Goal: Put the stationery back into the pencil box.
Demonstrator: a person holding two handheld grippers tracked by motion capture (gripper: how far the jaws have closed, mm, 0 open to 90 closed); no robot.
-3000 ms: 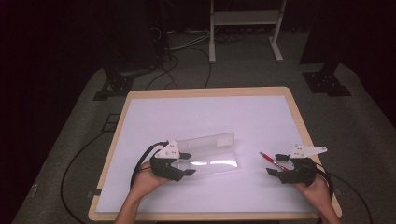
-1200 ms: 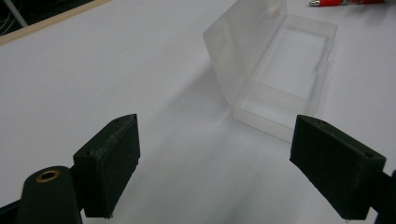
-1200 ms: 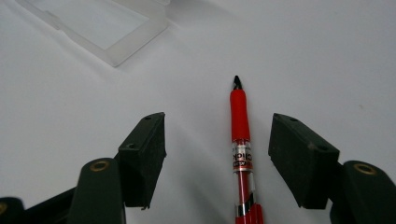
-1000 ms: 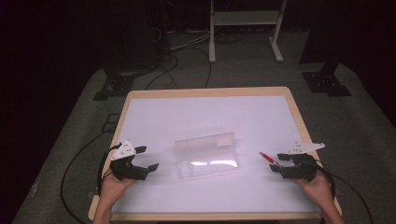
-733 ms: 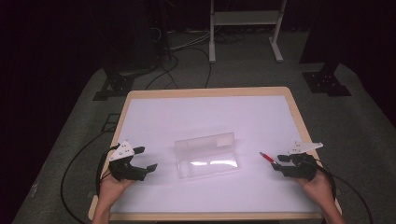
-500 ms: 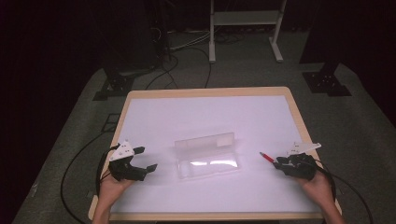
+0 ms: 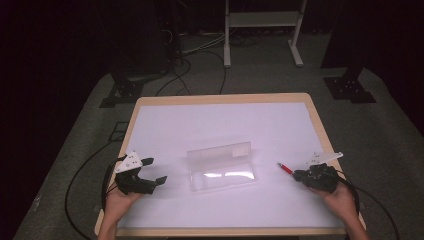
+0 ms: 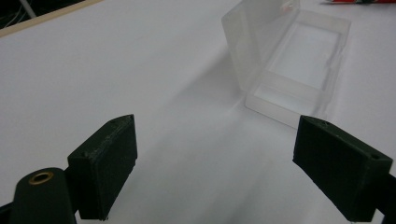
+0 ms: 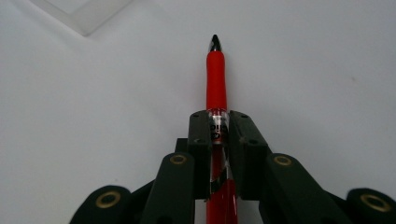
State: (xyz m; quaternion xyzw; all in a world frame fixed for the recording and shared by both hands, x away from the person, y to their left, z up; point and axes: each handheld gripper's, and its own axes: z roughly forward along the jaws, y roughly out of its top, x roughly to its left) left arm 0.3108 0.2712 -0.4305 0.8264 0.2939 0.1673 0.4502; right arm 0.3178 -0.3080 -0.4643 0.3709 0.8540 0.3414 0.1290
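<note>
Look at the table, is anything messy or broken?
Nothing stands out. The clear plastic case lies open, lid up, unbroken. The right gripper has just closed on the red pen. Nothing is spilled on the white table.

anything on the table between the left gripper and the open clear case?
Nothing: bare white tabletop between the left gripper, jaws open, and the clear case. The high view shows it, and so does the left gripper view, where the case sits beyond the jaws.

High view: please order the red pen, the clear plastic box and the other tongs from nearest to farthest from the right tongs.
1. The red pen, clamped in the right tongs, tip pointing toward the box.
2. The clear plastic box, open, at the table's middle.
3. The left tongs, open, near the table's left edge.
</note>
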